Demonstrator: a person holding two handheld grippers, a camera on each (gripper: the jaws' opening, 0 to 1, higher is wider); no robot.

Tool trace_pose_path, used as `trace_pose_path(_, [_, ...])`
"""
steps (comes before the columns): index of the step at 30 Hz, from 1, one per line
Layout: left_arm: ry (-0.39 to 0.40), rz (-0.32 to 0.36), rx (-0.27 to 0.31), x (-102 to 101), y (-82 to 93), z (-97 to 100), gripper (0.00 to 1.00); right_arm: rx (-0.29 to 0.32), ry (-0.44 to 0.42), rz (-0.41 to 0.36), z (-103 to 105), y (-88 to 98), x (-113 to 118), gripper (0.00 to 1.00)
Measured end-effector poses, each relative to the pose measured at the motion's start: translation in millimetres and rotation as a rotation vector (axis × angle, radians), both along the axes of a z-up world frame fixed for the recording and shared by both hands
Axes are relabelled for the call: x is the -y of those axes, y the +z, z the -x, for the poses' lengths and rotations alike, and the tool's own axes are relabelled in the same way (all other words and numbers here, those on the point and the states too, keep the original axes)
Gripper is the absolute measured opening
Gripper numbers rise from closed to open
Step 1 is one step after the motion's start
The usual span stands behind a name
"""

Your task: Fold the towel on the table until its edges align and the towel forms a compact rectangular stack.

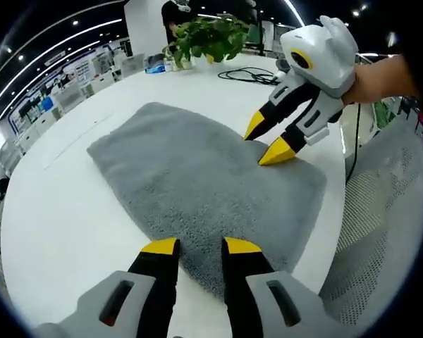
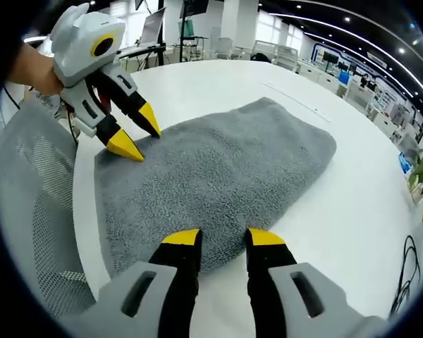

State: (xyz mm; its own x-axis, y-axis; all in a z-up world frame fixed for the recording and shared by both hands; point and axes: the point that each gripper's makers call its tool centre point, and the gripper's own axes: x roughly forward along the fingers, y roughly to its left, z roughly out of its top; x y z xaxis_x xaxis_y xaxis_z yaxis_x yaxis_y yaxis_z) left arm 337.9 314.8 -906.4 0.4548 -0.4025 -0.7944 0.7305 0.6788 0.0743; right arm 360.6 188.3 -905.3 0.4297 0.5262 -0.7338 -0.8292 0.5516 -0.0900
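1. The gray towel (image 1: 197, 190) lies flat on the round white tabletop (image 1: 63, 211). It looks already folded, because it seems thick and has soft round edges.
2. The towel is longer one way than the other. In the left gripper view its long way runs from the edge by the chair toward the middle of the tabletop.
3. The left gripper (image 1: 201, 246) sits at one short end of the towel. Its two yellow tips are spread apart, and the towel's edge lies right between them. It is not pinching anything.
4. The right gripper (image 2: 224, 238) sits at the other short end. Its tips are spread apart too, with the towel edge just under them, and it holds nothing.
5. So the two grippers face each other across the towel, one at each short end. Each one is right at its own end, so neither is nearer.
6. Both grippers tilt down toward the tabletop. A hand (image 1: 381, 79) holds the right gripper from behind.
7. The next move is probably to pinch one short end and carry it over to the other end.
8. A green plant (image 1: 208, 39) and a black cable (image 1: 250, 74) sit on the tabletop, well apart from the towel. A mesh chair (image 2: 35, 211) stands beside the tabletop.
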Motion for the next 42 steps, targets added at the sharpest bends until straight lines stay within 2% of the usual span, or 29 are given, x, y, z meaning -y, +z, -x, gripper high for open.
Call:
trace_pose_path(2, [0.003, 0.003, 0.008, 2, 3.2, -3.6, 0.28, 0.0, -0.012, -0.003, 0, 0.1, 0, 0.25])
trace_pose_path(3, [-0.013, -0.022, 0.011, 1, 3.1, -3.8, 0.29, 0.002, -0.013, -0.002, 0, 0.7, 0, 0.25])
trace_pose_path(7, [-0.056, -0.049, 0.041, 0, 10.1, -4.6, 0.33, 0.024, -0.016, -0.029, 0, 12.5, -3, 0.25])
trace_pose_path(10, [-0.098, -0.018, 0.083, 4, 19.5, -3.3, 0.32, 0.033, 0.002, -0.068, 3, 19.7, -6, 0.26])
trace_pose_path(15, [-0.152, 0.001, 0.101, 6, 25.8, 4.9, 0.32, 0.037, 0.029, -0.091, 7, 20.9, -6, 0.28])
trace_pose_path(19, [-0.209, 0.039, 0.106, 10, 31.2, 17.6, 0.32, 0.038, 0.057, -0.139, 20, 32.7, -13, 0.32])
trace_pose_path(21, [-0.26, 0.034, 0.109, 11, 29.6, 25.4, 0.31, 0.04, 0.08, -0.141, 24, 29.8, -14, 0.33])
trace_pose_path(23, [-0.299, 0.02, 0.116, 10, 26.9, 30.8, 0.3, 0.073, 0.122, -0.135, 28, 34.7, -15, 0.33])
trace_pose_path(27, [-0.275, 0.047, 0.092, 8, 25.2, 37.0, 0.3, 0.043, 0.131, -0.17, 35, 34.6, -16, 0.34])
trace_pose_path(29, [-0.292, 0.057, 0.09, 9, 25.8, 42.9, 0.3, 0.022, 0.191, -0.167, 48, 32.2, -21, 0.34])
trace_pose_path(30, [-0.316, 0.048, 0.086, 9, 24.0, 47.5, 0.3, 0.034, 0.228, -0.147, 51, 29.3, -21, 0.34])
trace_pose_path(33, [-0.351, 0.017, 0.083, 7, 19.5, 53.3, 0.3, 0.034, 0.246, -0.148, 58, 29.3, -25, 0.33])
trace_pose_path(37, [-0.345, 0.019, 0.062, 8, 18.3, 57.1, 0.32, 0.017, 0.277, -0.138, 67, 25.6, -31, 0.34])
trace_pose_path(39, [-0.383, 0.001, 0.076, 10, 16.6, 60.5, 0.33, 0.008, 0.299, -0.126, 72, 20.2, -31, 0.35])
trace_pose_path(42, [-0.397, -0.015, 0.063, 9, 9.6, 65.0, 0.34, 0.009, 0.321, -0.096, 78, 14.3, -30, 0.39])
